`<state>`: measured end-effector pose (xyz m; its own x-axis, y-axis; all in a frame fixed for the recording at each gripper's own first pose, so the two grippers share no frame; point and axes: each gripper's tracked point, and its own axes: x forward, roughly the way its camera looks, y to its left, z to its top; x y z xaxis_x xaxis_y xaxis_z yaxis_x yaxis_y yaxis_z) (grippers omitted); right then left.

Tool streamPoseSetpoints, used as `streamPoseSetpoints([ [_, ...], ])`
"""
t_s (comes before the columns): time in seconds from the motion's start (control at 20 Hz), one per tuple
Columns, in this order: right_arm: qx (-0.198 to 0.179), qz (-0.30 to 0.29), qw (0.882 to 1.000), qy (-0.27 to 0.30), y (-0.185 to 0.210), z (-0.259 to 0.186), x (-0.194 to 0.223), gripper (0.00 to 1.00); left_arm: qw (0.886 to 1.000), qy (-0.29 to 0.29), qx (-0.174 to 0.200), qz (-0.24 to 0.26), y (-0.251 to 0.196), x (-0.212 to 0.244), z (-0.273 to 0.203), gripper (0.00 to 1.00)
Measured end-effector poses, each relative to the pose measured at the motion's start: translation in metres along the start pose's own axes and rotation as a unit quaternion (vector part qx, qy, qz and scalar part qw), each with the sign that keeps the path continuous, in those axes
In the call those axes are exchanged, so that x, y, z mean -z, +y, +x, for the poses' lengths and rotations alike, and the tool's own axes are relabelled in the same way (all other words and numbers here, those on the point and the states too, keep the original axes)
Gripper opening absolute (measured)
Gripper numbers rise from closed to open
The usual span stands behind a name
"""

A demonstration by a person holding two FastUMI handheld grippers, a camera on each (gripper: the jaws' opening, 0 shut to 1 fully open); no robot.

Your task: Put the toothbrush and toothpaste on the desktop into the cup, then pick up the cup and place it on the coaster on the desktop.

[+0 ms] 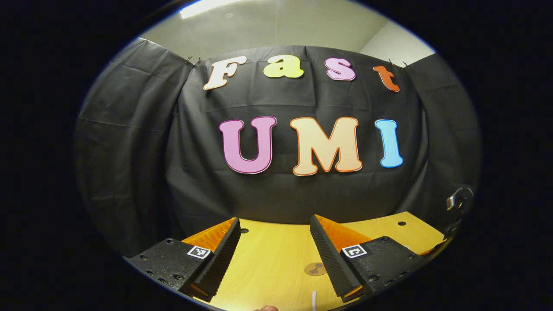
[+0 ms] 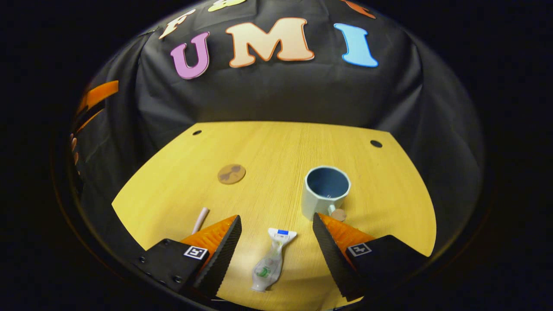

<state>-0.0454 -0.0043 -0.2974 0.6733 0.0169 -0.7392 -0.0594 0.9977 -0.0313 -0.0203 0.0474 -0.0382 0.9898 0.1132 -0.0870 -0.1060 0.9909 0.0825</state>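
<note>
Black cloth hangs as the backdrop behind a yellow wooden counter [image 2: 268, 151] with small dark holes near its far corners.

From the right gripper view, the right gripper [image 2: 276, 242] hovers over the near edge of the counter with its jaws spread wide, touching nothing. Between them, in the lower centre of the frame, lies the toothpaste tube [image 2: 268, 265], flat on the counter with its blue-marked end pointing away from the camera. A pale blue cup [image 2: 325, 190] stands upright right of centre, its mouth open and its dark blue inside bare; its handle faces the camera, just beside the right-hand finger's tip. The round brown coaster [image 2: 231, 173] lies left of centre, well apart from the cup. A pale toothbrush handle [image 2: 200, 219] pokes out at lower left, partly hidden behind the left-hand finger.

From the left gripper view, the left gripper [image 1: 276, 242] is held level above the counter, jaws likewise spread wide with nothing between them. The coaster [image 1: 315, 268] shows at lower centre, and a thin white tip [image 1: 313, 300] at the bottom edge is too cropped to identify.
</note>
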Motion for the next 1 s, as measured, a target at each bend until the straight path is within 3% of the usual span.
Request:
streamPoseSetpoints([
  [0.3, 0.013, -0.010, 0.996, 0.090, -0.004, 0.031, 0.048, 1.00, 1.000, 0.015, -0.013, 0.012, 0.009, 0.011, 0.000, 0.94],
  [0.6, 0.023, -0.005, 0.987, 0.160, -0.010, 0.056, 0.078, 0.88, 0.999, 0.029, -0.017, 0.008, 0.011, 0.022, 0.002, 0.94],
  [0.65, 0.022, -0.009, 0.984, 0.174, -0.010, 0.059, 0.084, 0.81, 0.999, 0.032, -0.017, 0.008, 0.010, 0.023, 0.002, 0.94],
  [0.7, 0.024, -0.018, 0.981, 0.193, -0.010, 0.059, 0.092, 0.84, 0.999, 0.035, -0.015, 0.008, 0.009, 0.026, 0.002, 0.94],
  [0.8, 0.014, -0.039, 0.983, 0.181, -0.004, 0.063, 0.088, 0.77, 0.999, 0.044, -0.013, 0.010, 0.007, 0.033, 0.004, 0.94],
  [0.85, 0.008, -0.047, 0.983, 0.175, 0.000, 0.063, 0.085, 0.72, 0.999, 0.051, -0.010, 0.010, 0.004, 0.036, 0.004, 0.94],
  [1.0, -0.009, -0.071, 0.983, 0.171, 0.010, 0.065, 0.088, 0.35, 0.998, 0.066, 0.001, 0.014, -0.004, 0.048, 0.006, 0.94],
])
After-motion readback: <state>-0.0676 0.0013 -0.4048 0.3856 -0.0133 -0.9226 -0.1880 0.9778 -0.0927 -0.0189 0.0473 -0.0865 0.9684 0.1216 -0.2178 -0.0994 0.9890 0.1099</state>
